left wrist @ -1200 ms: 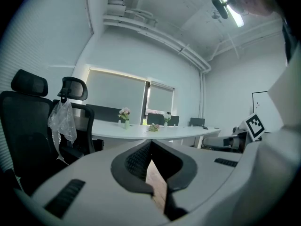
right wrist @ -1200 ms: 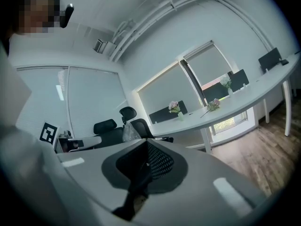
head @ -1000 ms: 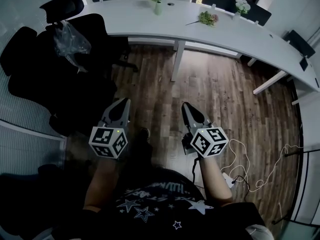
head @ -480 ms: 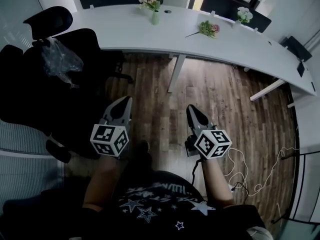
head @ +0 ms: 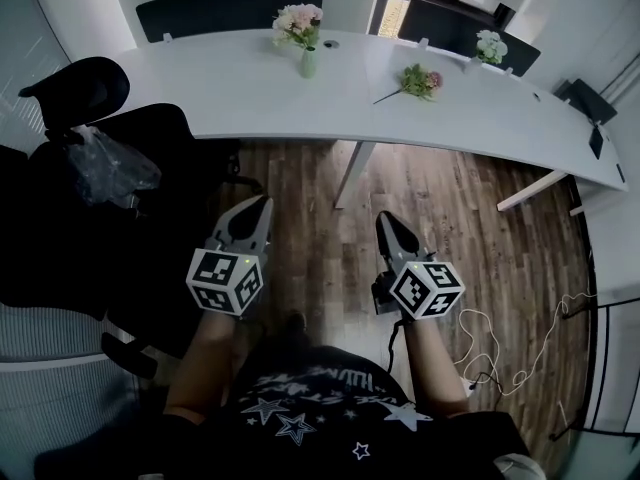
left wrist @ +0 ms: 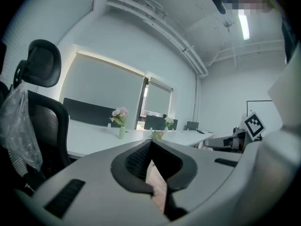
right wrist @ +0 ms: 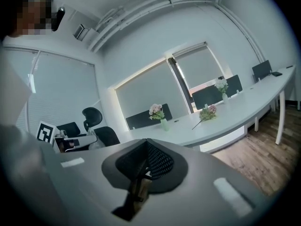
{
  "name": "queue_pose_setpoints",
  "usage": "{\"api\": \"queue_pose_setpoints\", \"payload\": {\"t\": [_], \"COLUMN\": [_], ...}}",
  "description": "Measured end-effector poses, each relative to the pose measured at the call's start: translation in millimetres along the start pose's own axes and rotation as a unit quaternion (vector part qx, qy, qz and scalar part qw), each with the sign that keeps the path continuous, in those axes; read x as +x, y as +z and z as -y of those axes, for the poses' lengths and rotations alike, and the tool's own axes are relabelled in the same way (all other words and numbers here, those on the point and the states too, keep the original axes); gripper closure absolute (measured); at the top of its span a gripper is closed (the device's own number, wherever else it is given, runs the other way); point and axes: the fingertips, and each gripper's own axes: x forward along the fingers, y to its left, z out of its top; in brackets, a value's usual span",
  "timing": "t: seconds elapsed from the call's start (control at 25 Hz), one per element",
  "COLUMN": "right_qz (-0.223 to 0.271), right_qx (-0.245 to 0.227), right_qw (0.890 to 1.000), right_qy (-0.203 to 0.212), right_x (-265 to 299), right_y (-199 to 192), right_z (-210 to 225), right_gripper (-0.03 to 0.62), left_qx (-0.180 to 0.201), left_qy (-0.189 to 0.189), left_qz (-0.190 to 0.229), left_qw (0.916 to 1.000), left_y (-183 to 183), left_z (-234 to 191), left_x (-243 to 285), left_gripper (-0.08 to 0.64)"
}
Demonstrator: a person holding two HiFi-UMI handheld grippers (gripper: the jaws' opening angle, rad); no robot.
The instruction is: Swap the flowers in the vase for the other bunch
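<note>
A small green vase with pink and white flowers stands on the long white table. A loose bunch with pink blooms lies on the table to its right. Both grippers are held over the wooden floor, well short of the table, pointing at it. My left gripper is shut and empty, and so is my right gripper. The left gripper view shows the vase and the bunch far beyond the closed tips. The right gripper view shows the vase and bunch likewise.
Black office chairs stand to the left, one with a clear plastic bag on it. A second vase of white flowers stands at the table's far right. A table leg is ahead. Cables lie on the floor at right.
The table, vase and loose bunch have come nearer and sit lower in the head view; the chairs have slid left. Both grippers stay shut, carried forward together.
</note>
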Motion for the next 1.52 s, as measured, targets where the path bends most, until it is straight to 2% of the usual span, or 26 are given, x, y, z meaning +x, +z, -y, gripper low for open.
{"api": "queue_pose_setpoints", "payload": {"t": [0.4, 0.84, 1.08, 1.36, 1.52], "right_qz": [0.013, 0.023, 0.027, 0.031, 0.017], "right_qx": [0.005, 0.021, 0.026, 0.030, 0.027], "right_qw": [1.000, 0.998, 0.998, 0.998, 0.999], "right_qy": [-0.014, -0.049, -0.043, -0.037, -0.024], "right_x": [63.1, 76.5, 109.9, 156.0, 186.8], "right_y": [12.2, 21.1, 27.2, 46.4, 54.3], "right_z": [6.1, 41.7, 63.1, 101.5, 117.5], "right_gripper": [0.591, 0.591, 0.591, 0.591, 0.591], "left_qx": [0.001, -0.008, -0.008, -0.004, -0.019], "left_qy": [-0.009, -0.010, 0.010, 0.024, 0.034], "left_qz": [0.006, -0.001, -0.005, -0.011, -0.016], "left_qw": [0.9999, 0.9999, 0.9999, 0.9996, 0.9991], "left_y": [11.0, 7.3, 5.3, 7.9, 4.9], "left_z": [-53.7, -72.9, -93.0, -108.3, -116.4], "left_x": [37.0, 58.8, 75.3, 120.0, 149.7], "left_gripper": [0.552, 0.552, 0.552, 0.552, 0.552]}}
